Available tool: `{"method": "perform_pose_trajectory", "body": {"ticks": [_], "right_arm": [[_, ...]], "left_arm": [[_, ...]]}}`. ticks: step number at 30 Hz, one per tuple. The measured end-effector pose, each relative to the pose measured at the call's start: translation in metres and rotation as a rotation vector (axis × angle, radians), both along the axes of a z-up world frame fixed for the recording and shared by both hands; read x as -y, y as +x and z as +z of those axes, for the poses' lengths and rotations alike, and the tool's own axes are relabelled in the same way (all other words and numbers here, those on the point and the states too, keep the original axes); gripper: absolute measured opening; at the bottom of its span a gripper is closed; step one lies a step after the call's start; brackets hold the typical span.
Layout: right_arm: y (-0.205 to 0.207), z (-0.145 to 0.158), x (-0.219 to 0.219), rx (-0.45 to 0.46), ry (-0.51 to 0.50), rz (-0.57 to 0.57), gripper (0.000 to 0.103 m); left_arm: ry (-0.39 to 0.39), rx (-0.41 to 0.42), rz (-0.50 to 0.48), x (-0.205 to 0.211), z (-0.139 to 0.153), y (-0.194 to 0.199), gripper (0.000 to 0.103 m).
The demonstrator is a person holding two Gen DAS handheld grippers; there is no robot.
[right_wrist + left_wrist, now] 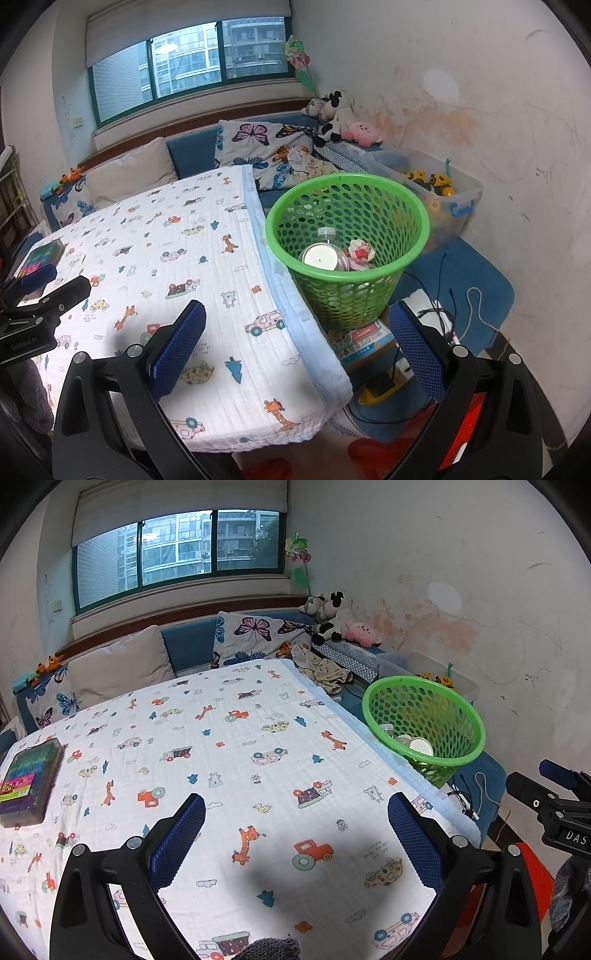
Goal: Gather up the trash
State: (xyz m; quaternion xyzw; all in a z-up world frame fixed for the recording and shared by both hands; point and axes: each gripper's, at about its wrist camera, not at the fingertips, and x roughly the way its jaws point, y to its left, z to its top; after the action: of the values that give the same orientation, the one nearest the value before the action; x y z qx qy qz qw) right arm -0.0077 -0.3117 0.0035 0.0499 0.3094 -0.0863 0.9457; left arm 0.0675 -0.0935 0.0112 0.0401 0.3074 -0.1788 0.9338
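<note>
The trash lies in the green basket that stands just beside the right edge of the bench: a clear plastic bottle on its side with its base facing the camera, and a crumpled wrapper touching it on the right. The bench carries a white blanket printed with cars and giraffes, and a dark box rests near its left edge. Both grippers hover above the blanket with nothing between their blue pads: the left gripper has its jaws spread wide, and the right gripper, over the blanket's near right corner, is released too. Behind the basket sits a clear bin of toys.
</note>
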Motion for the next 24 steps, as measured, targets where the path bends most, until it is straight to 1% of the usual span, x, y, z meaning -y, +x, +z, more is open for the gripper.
{"method": "perform_pose_trajectory", "body": {"ticks": [24], "right_arm": [[0.0005, 0.0010, -0.0066, 0.002, 0.002, 0.020, 0.099]], "left_arm": [[0.000, 0.002, 0.024, -0.0042, 0.0008, -0.0015, 0.096]]}}
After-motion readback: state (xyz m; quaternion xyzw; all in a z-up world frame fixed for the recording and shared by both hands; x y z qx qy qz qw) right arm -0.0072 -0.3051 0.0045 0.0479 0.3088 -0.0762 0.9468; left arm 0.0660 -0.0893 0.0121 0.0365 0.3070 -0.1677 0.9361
